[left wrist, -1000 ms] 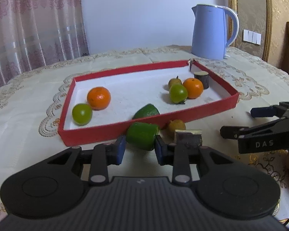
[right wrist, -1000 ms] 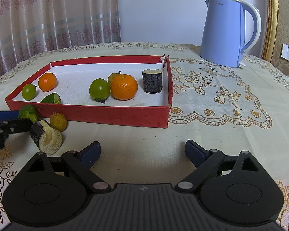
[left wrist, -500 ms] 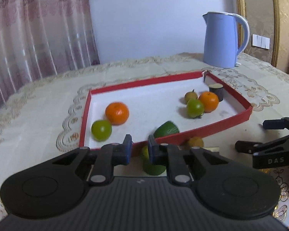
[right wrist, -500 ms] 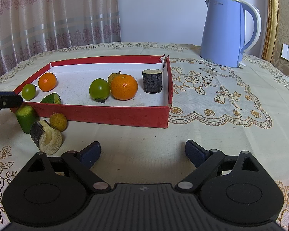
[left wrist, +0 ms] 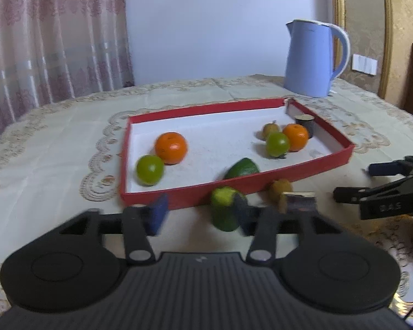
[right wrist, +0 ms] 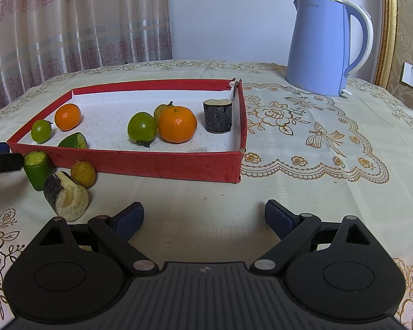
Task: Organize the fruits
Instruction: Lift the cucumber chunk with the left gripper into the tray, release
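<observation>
At the bottom of the right wrist view, the right gripper [right wrist: 203,214] is hovering with its jaws spread wide over the bare table [right wrist: 303,181], holding nothing. Toward the lower left, a cut eggplant piece [right wrist: 66,196] is lying on its side, touching a small yellow-brown fruit [right wrist: 83,173] and just beside a green cucumber chunk [right wrist: 37,169], all in front of the red tray [right wrist: 151,165].

In the left wrist view, the left gripper [left wrist: 199,216] is standing open; the cucumber chunk [left wrist: 224,210] is sitting between its fingers, against the right one, apart from the left.

Inside the tray, a green wedge [right wrist: 73,141] is leaning by the near wall, a green tomato [right wrist: 41,130] and an orange [right wrist: 67,117] are sitting at left, and another green tomato [right wrist: 142,128], a larger orange [right wrist: 177,123], a yellowish fruit [right wrist: 162,110] and an upright eggplant stub [right wrist: 218,115] are grouped at right.

A blue kettle [right wrist: 325,46] is standing far beyond, upper right.
</observation>
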`<action>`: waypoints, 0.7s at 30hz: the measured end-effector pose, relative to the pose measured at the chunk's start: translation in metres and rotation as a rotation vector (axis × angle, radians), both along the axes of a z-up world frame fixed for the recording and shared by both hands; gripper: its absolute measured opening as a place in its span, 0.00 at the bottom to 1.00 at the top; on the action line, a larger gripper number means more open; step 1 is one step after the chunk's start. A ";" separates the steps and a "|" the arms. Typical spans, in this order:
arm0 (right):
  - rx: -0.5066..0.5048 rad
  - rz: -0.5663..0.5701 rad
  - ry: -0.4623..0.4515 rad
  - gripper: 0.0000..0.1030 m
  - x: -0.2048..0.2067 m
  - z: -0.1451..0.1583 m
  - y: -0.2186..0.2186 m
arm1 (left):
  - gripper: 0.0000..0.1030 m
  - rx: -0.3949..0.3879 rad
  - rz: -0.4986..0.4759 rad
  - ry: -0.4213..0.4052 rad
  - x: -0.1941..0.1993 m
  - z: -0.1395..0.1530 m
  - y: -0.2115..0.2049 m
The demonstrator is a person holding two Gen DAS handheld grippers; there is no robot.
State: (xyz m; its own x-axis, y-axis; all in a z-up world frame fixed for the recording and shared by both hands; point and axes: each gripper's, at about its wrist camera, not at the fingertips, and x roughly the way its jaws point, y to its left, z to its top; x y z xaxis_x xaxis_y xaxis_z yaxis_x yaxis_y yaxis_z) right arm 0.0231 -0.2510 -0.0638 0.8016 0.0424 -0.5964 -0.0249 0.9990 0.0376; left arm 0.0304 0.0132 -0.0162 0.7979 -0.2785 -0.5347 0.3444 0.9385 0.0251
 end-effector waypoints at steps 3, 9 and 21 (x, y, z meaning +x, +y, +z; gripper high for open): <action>0.000 0.000 0.000 0.93 0.000 0.000 0.000 | 0.78 -0.029 -0.004 -0.041 -0.010 0.005 -0.003; 0.000 0.000 0.000 0.93 0.000 0.000 0.000 | 0.59 0.065 0.006 -0.080 -0.011 0.003 -0.023; 0.000 0.000 -0.001 0.93 0.000 0.000 0.000 | 0.27 0.020 -0.025 0.064 0.011 -0.020 -0.024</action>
